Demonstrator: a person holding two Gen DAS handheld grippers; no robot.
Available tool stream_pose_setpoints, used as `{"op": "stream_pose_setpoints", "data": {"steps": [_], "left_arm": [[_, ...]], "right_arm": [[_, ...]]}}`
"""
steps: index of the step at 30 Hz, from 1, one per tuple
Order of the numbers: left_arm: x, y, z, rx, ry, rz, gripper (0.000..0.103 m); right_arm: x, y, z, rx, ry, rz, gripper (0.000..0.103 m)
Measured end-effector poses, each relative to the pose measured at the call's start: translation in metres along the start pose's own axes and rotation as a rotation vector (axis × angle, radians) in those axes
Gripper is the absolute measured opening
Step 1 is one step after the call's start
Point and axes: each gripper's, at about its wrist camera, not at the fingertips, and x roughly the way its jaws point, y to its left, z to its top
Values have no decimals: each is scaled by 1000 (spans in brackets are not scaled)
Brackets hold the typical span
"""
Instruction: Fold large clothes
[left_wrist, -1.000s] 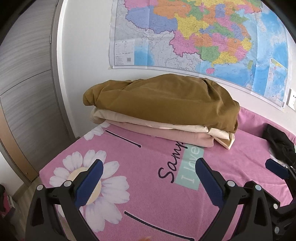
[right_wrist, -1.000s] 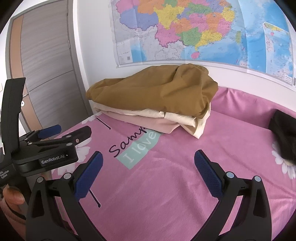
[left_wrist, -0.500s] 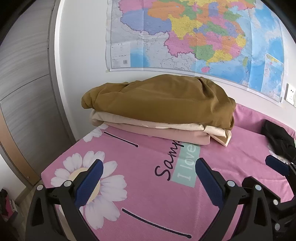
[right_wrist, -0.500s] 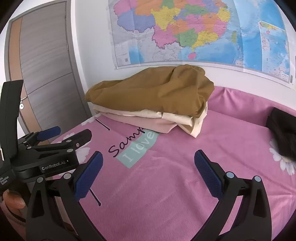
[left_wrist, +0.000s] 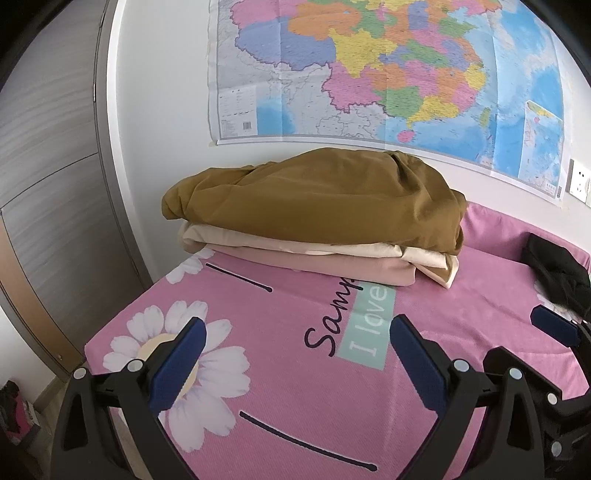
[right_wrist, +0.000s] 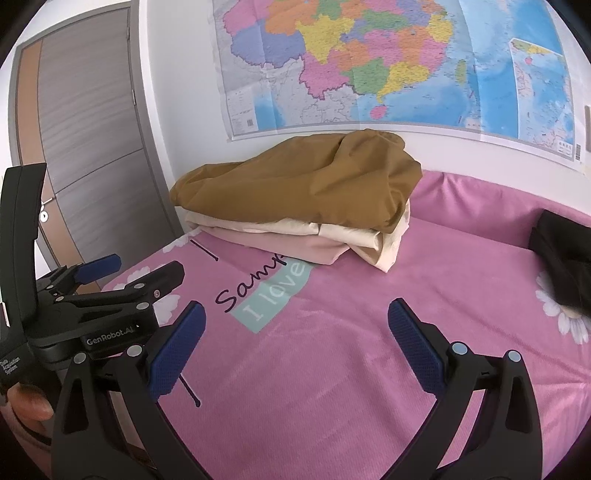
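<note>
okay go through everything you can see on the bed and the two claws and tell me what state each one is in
Left claw: open, empty, above the bed.
Right claw: open, empty.
Brown garment: folded, top of stack.
Cream garment: folded, middle.
Pink garment: folded, bottom.
Black garment: crumpled, unfolded.
Pink bedspread: spread flat.

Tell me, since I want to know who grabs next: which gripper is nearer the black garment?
Right. The black garment lies just beyond the right gripper, on its right; the left gripper is farther off, over the daisy print.

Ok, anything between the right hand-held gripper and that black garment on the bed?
Nothing visible: bare pink bedspread lies between the open right hand-held gripper and the black garment at the right edge.
</note>
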Motion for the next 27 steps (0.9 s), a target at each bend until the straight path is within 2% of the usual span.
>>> {"op": "stream_pose_setpoints", "data": {"steps": [27], "left_arm": [[-3,-6,-4,8,9,3,97]], "right_arm": [[-4,-3,-2,9,-3,-1,98]]}}
